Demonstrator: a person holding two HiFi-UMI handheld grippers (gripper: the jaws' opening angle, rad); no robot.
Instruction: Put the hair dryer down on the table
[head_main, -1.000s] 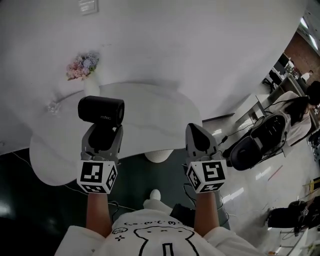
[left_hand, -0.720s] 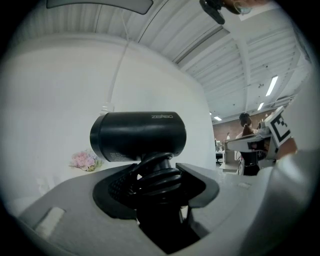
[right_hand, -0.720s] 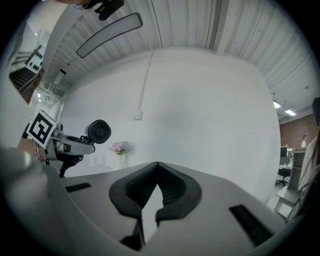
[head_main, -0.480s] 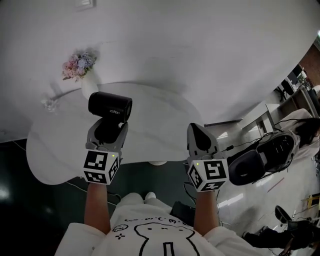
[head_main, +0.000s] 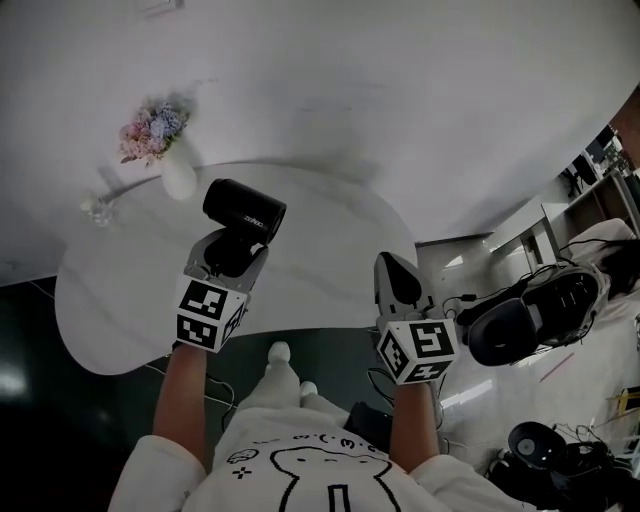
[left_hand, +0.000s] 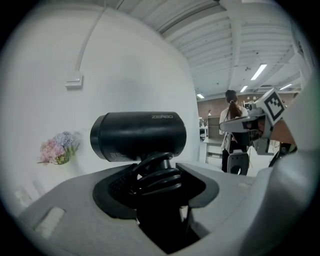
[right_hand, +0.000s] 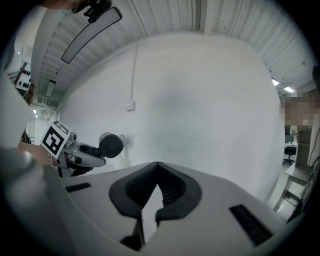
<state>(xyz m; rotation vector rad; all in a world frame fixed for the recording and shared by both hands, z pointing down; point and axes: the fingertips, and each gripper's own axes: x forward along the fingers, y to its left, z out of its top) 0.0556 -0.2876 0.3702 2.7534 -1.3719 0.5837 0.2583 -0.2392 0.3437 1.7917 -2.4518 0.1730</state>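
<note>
Head view: left tongs (head_main: 232, 258) grip the hair dryer (head_main: 244, 208) by its handle, over the white surface (head_main: 330, 250). Flowers (head_main: 152, 130) stand at ten o'clock of it.

Left gripper view: pads press the handle; the barrel lies crosswise above.

Right gripper view: right tongs (right_hand: 157, 169) have tips together, holding nothing.

Black on white, with one pastel touch.
Matte black hair dryer (head_main: 244, 208) with pale lettering on the barrel; plain white table (head_main: 120, 310) and wall (head_main: 350, 90); pink, lilac and blue flowers (head_main: 152, 128) in a white vase (head_main: 178, 180); grey left gripper (head_main: 234, 250) and right gripper (head_main: 390, 260), black pads, black-and-white square markers; white shirt (head_main: 300, 470) with black line drawing; dark floor (head_main: 40, 400).
</note>
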